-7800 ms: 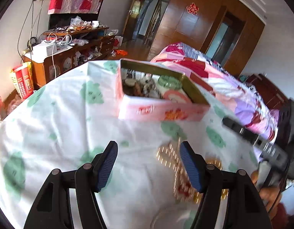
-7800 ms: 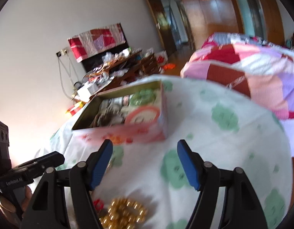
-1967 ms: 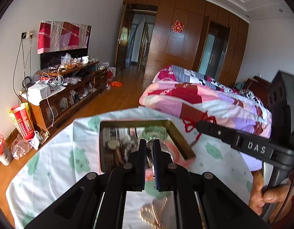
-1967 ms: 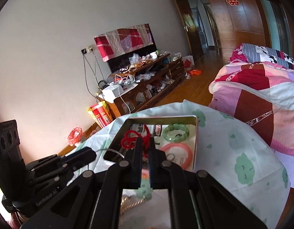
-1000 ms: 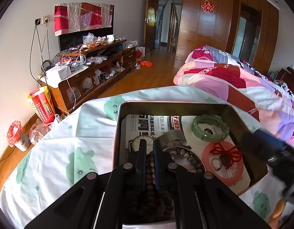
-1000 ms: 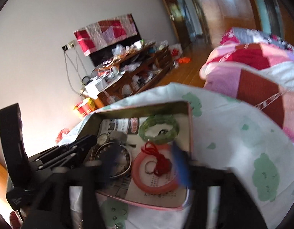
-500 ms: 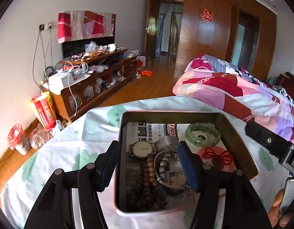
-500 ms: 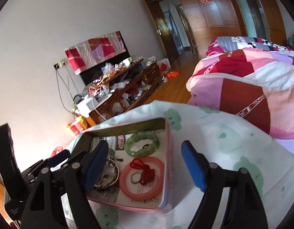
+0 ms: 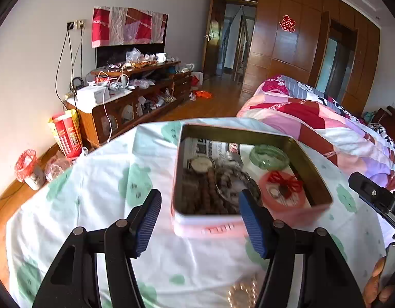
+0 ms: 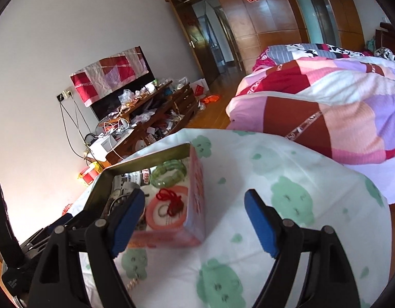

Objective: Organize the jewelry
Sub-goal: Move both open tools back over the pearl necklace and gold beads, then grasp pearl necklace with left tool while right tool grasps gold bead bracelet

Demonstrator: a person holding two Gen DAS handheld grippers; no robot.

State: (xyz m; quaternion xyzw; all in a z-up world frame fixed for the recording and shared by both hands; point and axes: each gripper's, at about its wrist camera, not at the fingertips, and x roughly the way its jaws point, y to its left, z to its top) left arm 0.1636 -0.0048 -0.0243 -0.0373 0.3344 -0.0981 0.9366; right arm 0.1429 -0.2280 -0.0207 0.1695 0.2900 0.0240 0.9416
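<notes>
A pink tin point(image 9: 213, 227) of jewelry sits open-side up on the green-patterned tablecloth point(image 9: 100, 192) — its long axis running away from both cameras toward the bed point(image 10: 326, 102). The left gripper point(image 9: 200, 217) has just spread wide; the right gripper point(image 10: 193, 220) gapes too — both empty.

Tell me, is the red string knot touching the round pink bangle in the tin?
Touching. The right wrist view shows the red string knot lying across the round pink bangle, overlapping its inner rim, inside the pink metal tin.
</notes>
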